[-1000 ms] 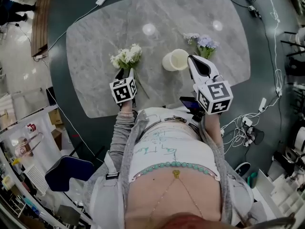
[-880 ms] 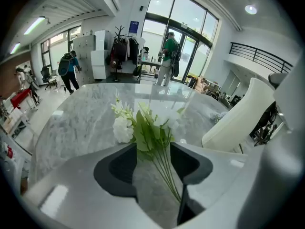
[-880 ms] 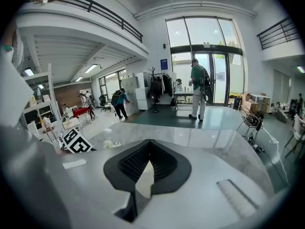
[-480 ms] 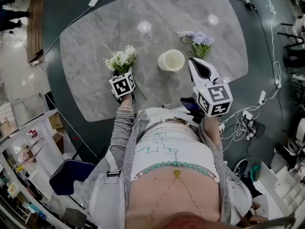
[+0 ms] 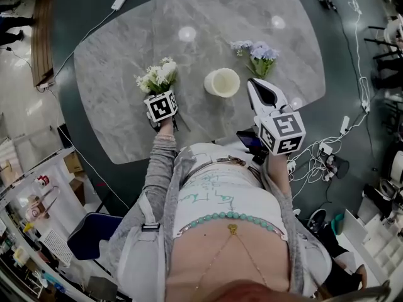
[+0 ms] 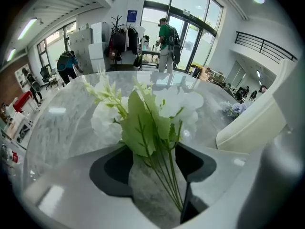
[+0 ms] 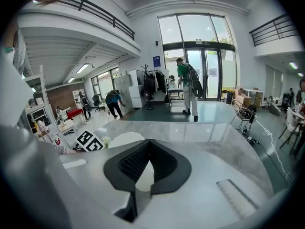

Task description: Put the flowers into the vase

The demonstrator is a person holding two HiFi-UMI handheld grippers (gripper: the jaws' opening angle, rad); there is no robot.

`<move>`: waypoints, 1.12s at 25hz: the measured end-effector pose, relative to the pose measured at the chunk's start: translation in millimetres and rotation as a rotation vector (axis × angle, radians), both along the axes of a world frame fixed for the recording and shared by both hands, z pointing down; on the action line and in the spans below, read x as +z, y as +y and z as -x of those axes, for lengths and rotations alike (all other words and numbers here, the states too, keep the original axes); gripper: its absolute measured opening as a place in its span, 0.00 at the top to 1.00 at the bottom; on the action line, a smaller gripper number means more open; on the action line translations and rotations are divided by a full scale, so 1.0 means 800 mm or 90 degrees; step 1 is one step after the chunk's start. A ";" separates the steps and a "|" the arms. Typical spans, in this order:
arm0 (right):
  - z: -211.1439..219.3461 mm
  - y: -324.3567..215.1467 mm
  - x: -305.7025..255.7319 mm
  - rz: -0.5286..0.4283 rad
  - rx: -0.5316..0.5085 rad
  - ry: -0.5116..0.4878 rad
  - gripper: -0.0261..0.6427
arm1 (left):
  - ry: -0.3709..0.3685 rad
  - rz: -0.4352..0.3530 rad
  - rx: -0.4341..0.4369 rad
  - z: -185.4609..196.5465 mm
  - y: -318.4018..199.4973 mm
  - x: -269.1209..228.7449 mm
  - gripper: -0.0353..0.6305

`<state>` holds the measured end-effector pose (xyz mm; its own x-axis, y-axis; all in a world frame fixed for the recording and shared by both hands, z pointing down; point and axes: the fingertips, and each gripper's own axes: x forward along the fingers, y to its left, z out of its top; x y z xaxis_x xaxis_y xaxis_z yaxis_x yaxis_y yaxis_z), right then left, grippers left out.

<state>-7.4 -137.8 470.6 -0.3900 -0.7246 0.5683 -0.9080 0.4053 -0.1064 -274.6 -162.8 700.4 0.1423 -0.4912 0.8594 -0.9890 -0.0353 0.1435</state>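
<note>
Two bunches lie on the table (image 5: 119, 55). At the left, the white flowers (image 5: 157, 77) point their blooms away from the person, and their stems (image 6: 167, 175) run back between the parted jaws of the left gripper (image 6: 153, 149), which seems to straddle them without pinching yet. To their right stands the vase (image 5: 221, 82), mouth up, so a lifted bunch would have to swing right and tip stems-down. Farther right lie the purple flowers (image 5: 258, 51), with the right gripper (image 7: 147, 146) nearest them, clenched on nothing.
</note>
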 end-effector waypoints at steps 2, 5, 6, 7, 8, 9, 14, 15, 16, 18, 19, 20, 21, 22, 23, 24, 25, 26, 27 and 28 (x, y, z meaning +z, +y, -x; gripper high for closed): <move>0.000 -0.001 0.000 0.000 -0.001 -0.001 0.92 | 0.003 0.001 0.011 -0.005 -0.004 0.005 0.53; -0.002 -0.001 0.002 0.001 0.001 -0.002 0.92 | 0.000 0.006 0.033 -0.010 -0.006 0.011 0.58; -0.003 -0.001 0.002 0.001 0.002 -0.002 0.92 | -0.006 0.008 0.042 -0.011 -0.007 0.010 0.61; -0.005 -0.001 0.002 0.002 0.003 -0.002 0.92 | -0.012 0.009 0.049 -0.012 -0.007 0.009 0.62; -0.007 0.000 0.002 0.003 0.004 -0.003 0.92 | -0.016 0.009 0.056 -0.014 -0.008 0.007 0.64; -0.009 0.001 0.003 0.004 0.005 -0.003 0.92 | -0.017 0.009 0.062 -0.016 -0.008 0.006 0.66; -0.013 0.000 0.006 0.005 0.007 -0.001 0.92 | -0.027 0.000 0.098 -0.025 -0.014 0.014 0.73; -0.013 -0.001 0.006 0.005 0.006 -0.001 0.92 | -0.026 0.001 0.099 -0.026 -0.014 0.015 0.75; -0.014 -0.001 0.006 0.005 0.006 -0.001 0.92 | -0.024 0.003 0.099 -0.027 -0.013 0.016 0.77; -0.015 0.000 0.006 0.005 0.005 -0.003 0.92 | -0.018 0.001 0.102 -0.031 -0.013 0.017 0.80; -0.016 0.000 0.006 0.004 0.004 -0.003 0.92 | -0.015 -0.001 0.103 -0.033 -0.014 0.015 0.81; -0.016 0.000 0.006 0.004 0.004 -0.003 0.92 | -0.012 -0.002 0.102 -0.033 -0.014 0.013 0.82; -0.016 0.000 0.006 0.004 0.003 -0.004 0.92 | -0.009 -0.003 0.098 -0.033 -0.014 0.011 0.83; -0.016 0.000 0.006 0.004 0.002 -0.004 0.92 | -0.005 -0.005 0.093 -0.032 -0.015 0.009 0.84; -0.016 0.000 0.006 0.003 0.001 -0.004 0.92 | -0.001 -0.010 0.089 -0.031 -0.016 0.006 0.85; -0.017 0.000 0.006 0.003 0.000 -0.004 0.92 | 0.001 -0.014 0.086 -0.031 -0.018 0.004 0.86; -0.018 0.000 0.005 0.002 -0.001 -0.004 0.92 | 0.005 -0.018 0.083 -0.031 -0.018 0.003 0.86; -0.019 0.000 0.004 0.001 -0.001 -0.004 0.92 | 0.011 -0.021 0.081 -0.032 -0.018 0.002 0.86; -0.021 0.001 0.003 0.001 -0.002 -0.004 0.92 | 0.017 -0.023 0.077 -0.032 -0.017 0.001 0.86; -0.022 0.002 0.002 0.000 -0.002 -0.004 0.92 | 0.022 -0.025 0.073 -0.033 -0.017 -0.001 0.87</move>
